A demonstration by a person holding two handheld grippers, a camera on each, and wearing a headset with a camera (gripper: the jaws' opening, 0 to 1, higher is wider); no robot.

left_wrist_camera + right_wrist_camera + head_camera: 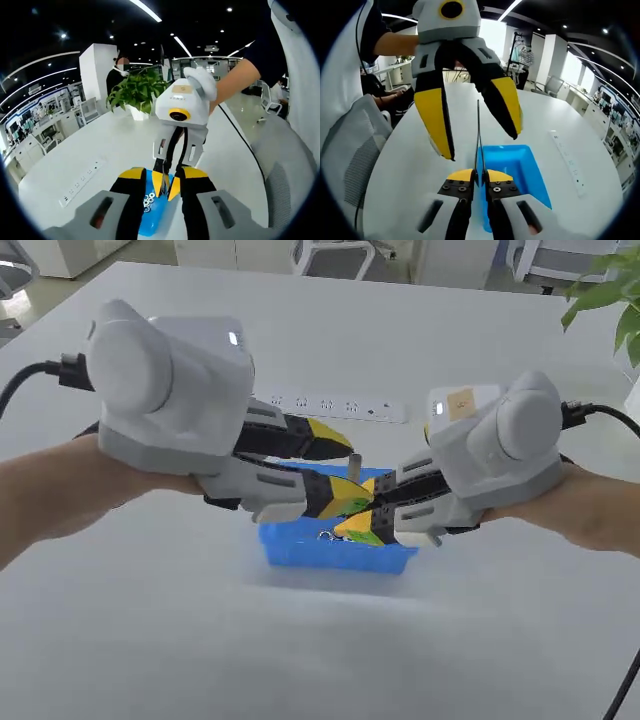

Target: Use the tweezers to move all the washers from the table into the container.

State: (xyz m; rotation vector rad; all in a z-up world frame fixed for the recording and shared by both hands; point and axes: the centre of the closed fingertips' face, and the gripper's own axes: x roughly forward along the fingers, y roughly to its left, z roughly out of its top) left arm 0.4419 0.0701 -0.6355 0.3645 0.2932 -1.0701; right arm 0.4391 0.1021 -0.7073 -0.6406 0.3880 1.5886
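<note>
Directly beneath the two grippers, small silvery washers lie inside a shallow blue plastic container on a white table. A white power strip is nearby, in an open-plan office with a leafy green potted plant. The right gripper clamps thin dark tweezers, which jut out between the wide-spread, yellow-tipped jaws of the left gripper.
</note>
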